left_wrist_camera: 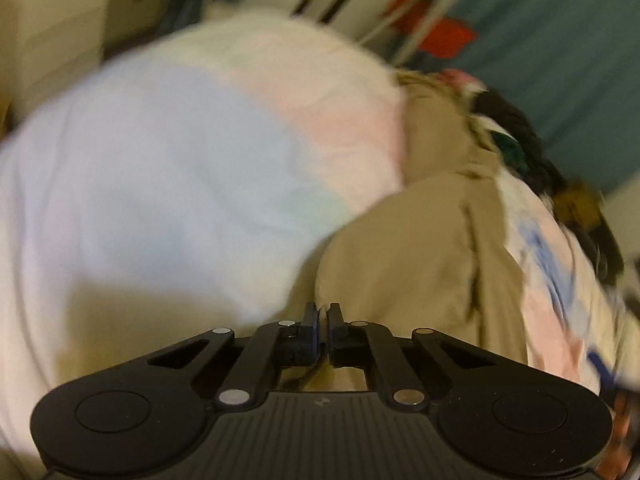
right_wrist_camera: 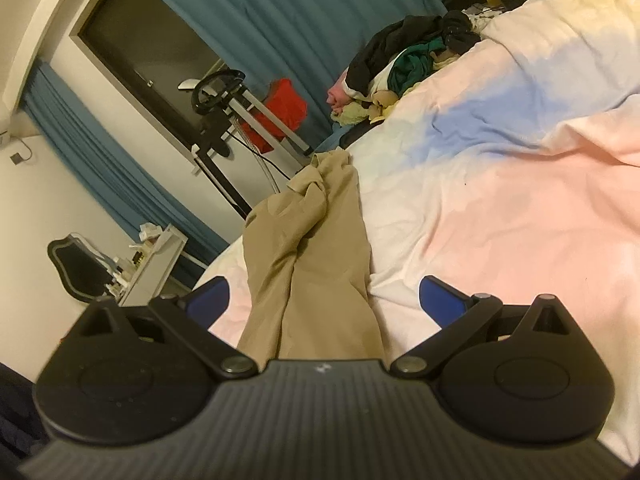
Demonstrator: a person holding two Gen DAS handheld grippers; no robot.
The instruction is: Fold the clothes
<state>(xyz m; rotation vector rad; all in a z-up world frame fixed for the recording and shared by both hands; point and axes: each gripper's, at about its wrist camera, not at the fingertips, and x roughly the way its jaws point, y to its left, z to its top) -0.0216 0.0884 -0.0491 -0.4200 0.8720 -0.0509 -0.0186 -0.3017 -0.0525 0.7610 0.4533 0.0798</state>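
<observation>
A tan garment (left_wrist_camera: 420, 248) lies stretched along the pastel bedspread (left_wrist_camera: 168, 152), blurred in the left wrist view. My left gripper (left_wrist_camera: 323, 312) sits low over the garment's near edge with its jaws together, and a thin fold of tan cloth seems pinched between them. In the right wrist view the same tan garment (right_wrist_camera: 316, 256) runs away from me toward the bed's edge, its far end crumpled. My right gripper (right_wrist_camera: 324, 300) stands open, its blue pads (right_wrist_camera: 208, 300) on either side of the garment without pressing it.
A heap of mixed clothes (right_wrist_camera: 404, 68), black, green and pink, lies at the far side of the bedspread (right_wrist_camera: 520, 184). Beyond the bed edge are a teal curtain (right_wrist_camera: 304, 20), a metal stand (right_wrist_camera: 248, 120) with a red item (right_wrist_camera: 286, 108), and a white shelf (right_wrist_camera: 156, 264).
</observation>
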